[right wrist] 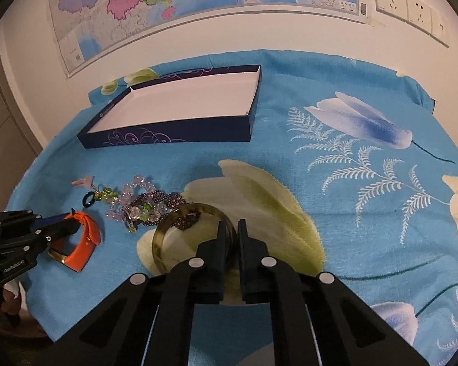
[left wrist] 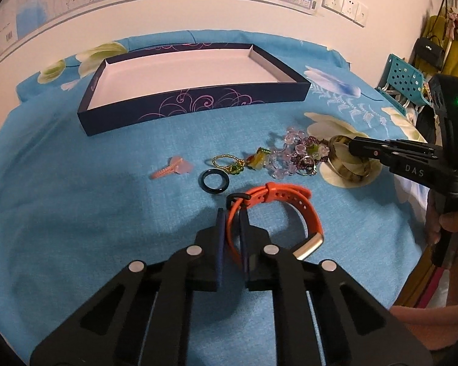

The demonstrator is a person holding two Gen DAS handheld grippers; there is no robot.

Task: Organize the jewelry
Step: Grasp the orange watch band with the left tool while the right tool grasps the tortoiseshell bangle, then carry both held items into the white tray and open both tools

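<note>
Left gripper (left wrist: 231, 213) pinches the orange watch band (left wrist: 278, 196); right gripper (right wrist: 230, 224) clamps the olive bangle (right wrist: 168, 228) rim. Only the left view shows a teal chair (left wrist: 404, 80). Navy box (left wrist: 195, 103) on the blue cloth (right wrist: 290, 140) holds nothing; beaded jewelry (right wrist: 143, 201) lies outside.

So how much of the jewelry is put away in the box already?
None yet: the box shows only its bare white floor. In hand: the left gripper is shut on the orange watch band, and the right gripper is shut on the greenish bangle, both still on the blue cloth. Left: the dark ring, pink clip, gold-and-green pieces and purple bead pile.
</note>
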